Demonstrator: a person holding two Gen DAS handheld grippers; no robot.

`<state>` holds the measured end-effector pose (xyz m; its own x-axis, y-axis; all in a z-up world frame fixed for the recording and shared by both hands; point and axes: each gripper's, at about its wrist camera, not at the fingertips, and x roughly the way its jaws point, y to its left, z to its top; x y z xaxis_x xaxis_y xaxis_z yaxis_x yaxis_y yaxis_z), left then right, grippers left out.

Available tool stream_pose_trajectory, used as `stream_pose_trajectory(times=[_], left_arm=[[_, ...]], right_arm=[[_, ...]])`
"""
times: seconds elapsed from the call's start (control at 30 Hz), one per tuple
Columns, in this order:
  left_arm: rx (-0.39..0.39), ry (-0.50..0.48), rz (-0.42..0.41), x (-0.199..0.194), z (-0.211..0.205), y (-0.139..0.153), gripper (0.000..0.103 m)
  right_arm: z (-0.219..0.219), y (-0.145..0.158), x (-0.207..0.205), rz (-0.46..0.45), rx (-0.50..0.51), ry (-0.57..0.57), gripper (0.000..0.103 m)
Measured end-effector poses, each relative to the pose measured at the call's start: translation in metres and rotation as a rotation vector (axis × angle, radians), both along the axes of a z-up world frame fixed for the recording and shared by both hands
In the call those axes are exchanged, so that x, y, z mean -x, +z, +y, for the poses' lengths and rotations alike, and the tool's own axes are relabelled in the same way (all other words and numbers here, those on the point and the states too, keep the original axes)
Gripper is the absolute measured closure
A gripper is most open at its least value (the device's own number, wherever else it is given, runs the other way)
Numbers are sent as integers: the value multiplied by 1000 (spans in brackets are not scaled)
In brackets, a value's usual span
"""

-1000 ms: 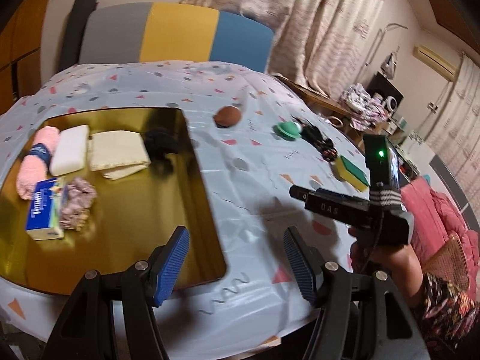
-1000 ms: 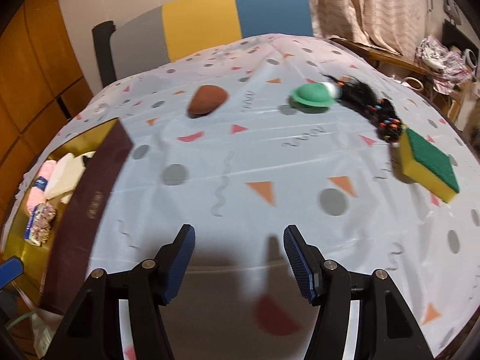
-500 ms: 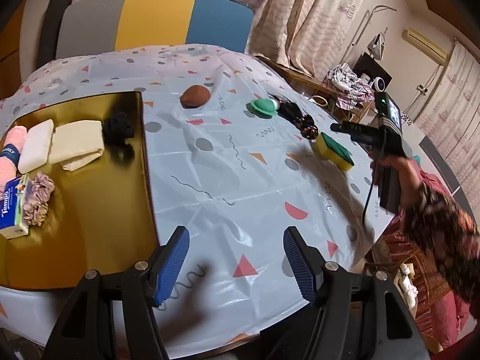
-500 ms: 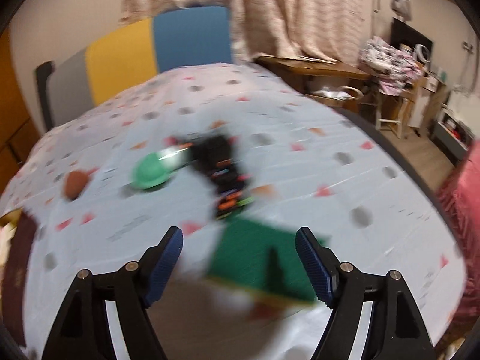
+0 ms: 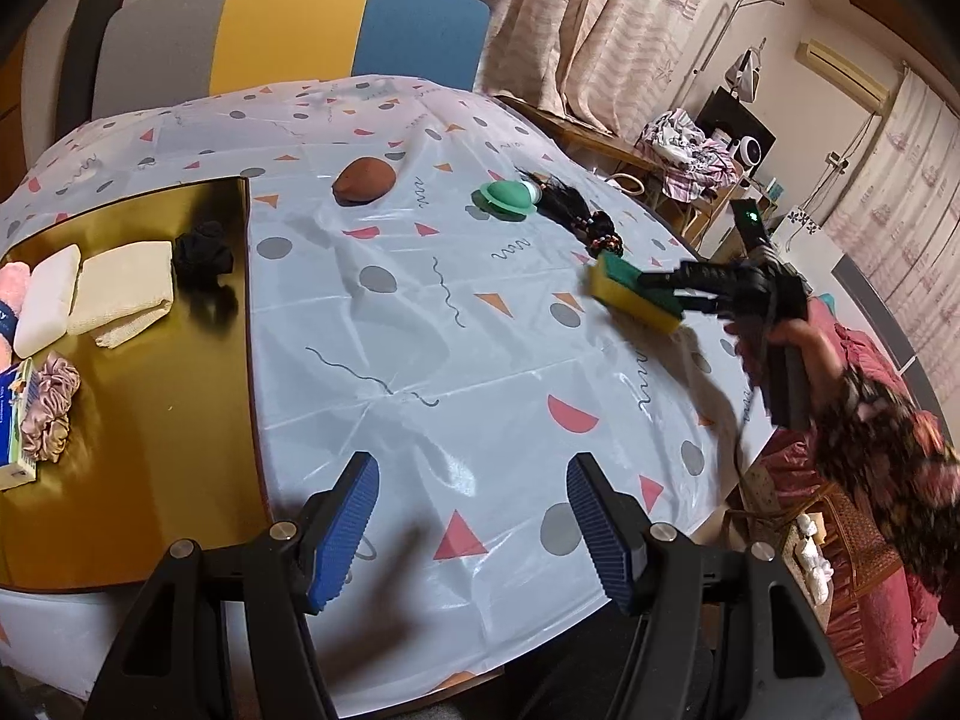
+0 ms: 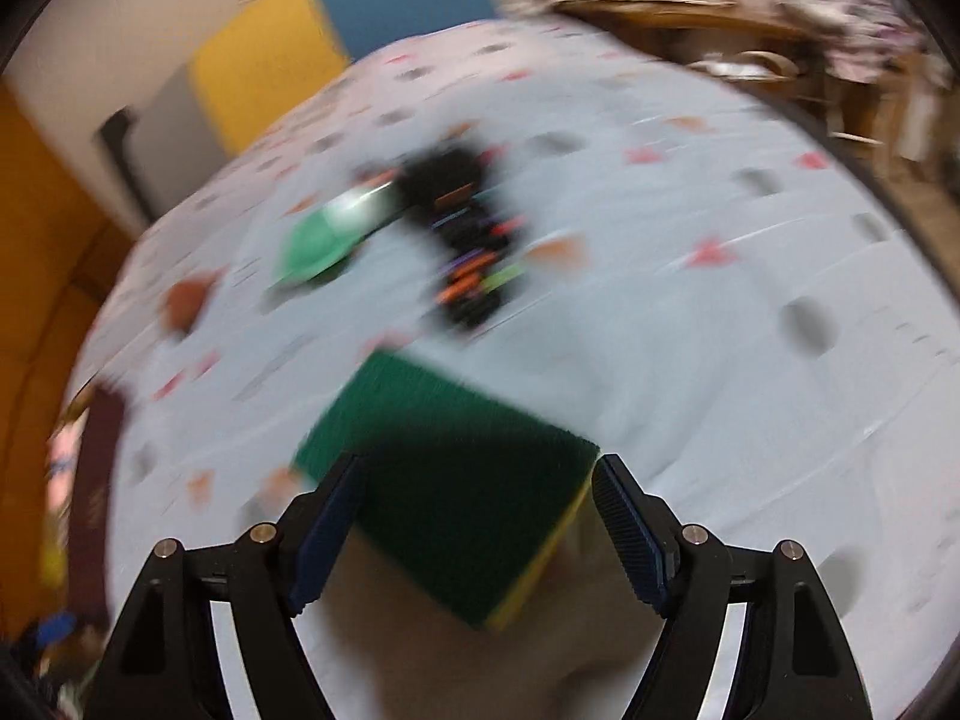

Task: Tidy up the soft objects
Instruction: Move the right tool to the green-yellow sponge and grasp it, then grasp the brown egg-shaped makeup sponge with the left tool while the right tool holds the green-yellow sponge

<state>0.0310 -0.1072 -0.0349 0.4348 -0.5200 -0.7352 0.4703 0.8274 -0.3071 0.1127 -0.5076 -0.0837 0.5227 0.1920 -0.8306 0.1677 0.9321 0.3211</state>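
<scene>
Low in the right wrist frame, the sponge (image 6: 444,480) lies between the right gripper (image 6: 474,534)'s spread, unclamped fingers, long axis running toward upper left, far from the left gripper (image 5: 471,531)'s empty, parted fingers.

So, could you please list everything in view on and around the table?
tray: 1, gold, table's left
white sponge: 1, on tray
cream cloth: 1, on tray
black scrunchie: 1, on tray
pink scrunchie: 1, on tray
tissue pack: 1, blue, tray edge
brown pad: 1, on tablecloth
green disc: 1, on tablecloth
black hair ties: 1 bunch, beside disc
scouring sponge: 1, green and yellow, between right tongs
chair: 1, grey, yellow, blue
left tongs: open
right tongs: open, have just been opening
</scene>
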Motion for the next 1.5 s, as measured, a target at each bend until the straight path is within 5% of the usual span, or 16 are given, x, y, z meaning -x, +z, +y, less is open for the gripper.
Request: stream_pose_trajectory(times=[0.17, 0.33, 0.63, 0.73, 1.23, 1.5], left_arm=[[-2, -5, 3, 0, -2, 0, 37], [-3, 2, 8, 0, -1, 0, 37], [-6, 15, 11, 0, 2, 3, 37], [-6, 19, 19, -2, 2, 2, 37], [-35, 35, 3, -43, -23, 22, 37], [-95, 72, -2, -109, -56, 34, 37]], right_arm=[[49, 20, 28, -96, 57, 99, 18], [61, 35, 12, -158, 250, 148, 4], [71, 4, -26, 13, 361, 327, 3], [68, -2, -25, 13, 297, 306, 19], [97, 5, -21, -194, 145, -65, 22], [107, -5, -10, -257, 192, -94, 21]])
